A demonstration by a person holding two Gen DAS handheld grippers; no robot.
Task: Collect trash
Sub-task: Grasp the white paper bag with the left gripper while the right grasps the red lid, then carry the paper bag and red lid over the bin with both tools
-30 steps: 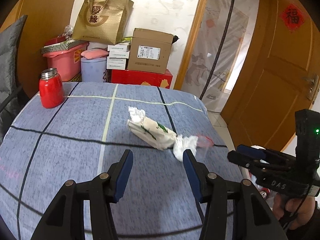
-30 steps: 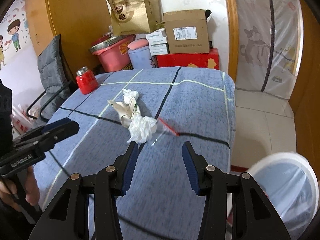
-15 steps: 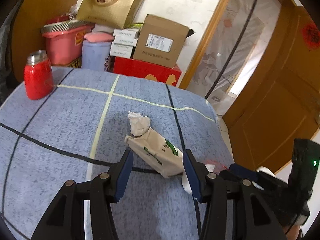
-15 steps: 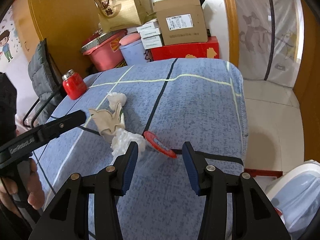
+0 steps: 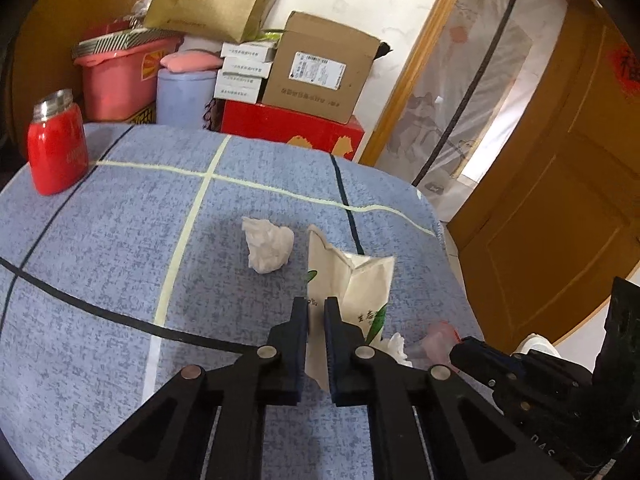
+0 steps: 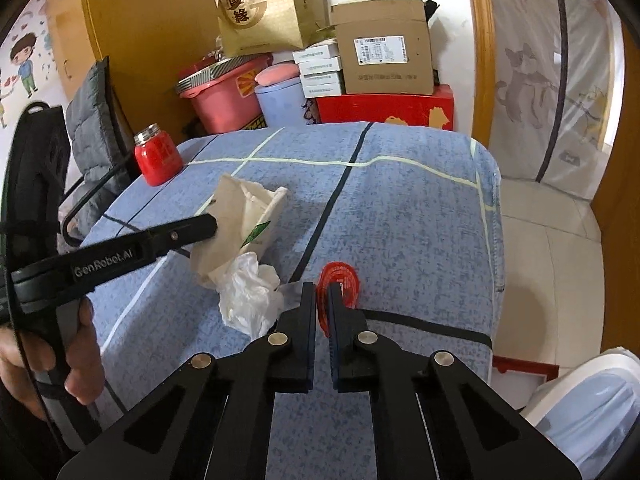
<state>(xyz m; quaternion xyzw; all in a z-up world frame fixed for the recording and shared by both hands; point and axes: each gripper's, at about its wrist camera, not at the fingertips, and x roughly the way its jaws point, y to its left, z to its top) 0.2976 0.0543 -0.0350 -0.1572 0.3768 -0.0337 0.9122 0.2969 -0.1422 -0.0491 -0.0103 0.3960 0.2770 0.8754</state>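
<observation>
Left tool (image 5: 316,314) just clamped on the cream paper bag (image 5: 352,280), lifted upright off the blue checked worktop (image 5: 120,260). Right tool (image 6: 321,300) just pinched on the red-printed clear wrapper (image 6: 340,280) near the worktop's front edge. One crumpled tissue (image 5: 267,248) lying loose beyond the bag, another (image 6: 248,292) beside the wrapper.

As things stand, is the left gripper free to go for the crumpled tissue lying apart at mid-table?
Probably not yet: the left gripper is shut on the tissue packet. The path to the crumpled tissue itself looks clear.
</observation>
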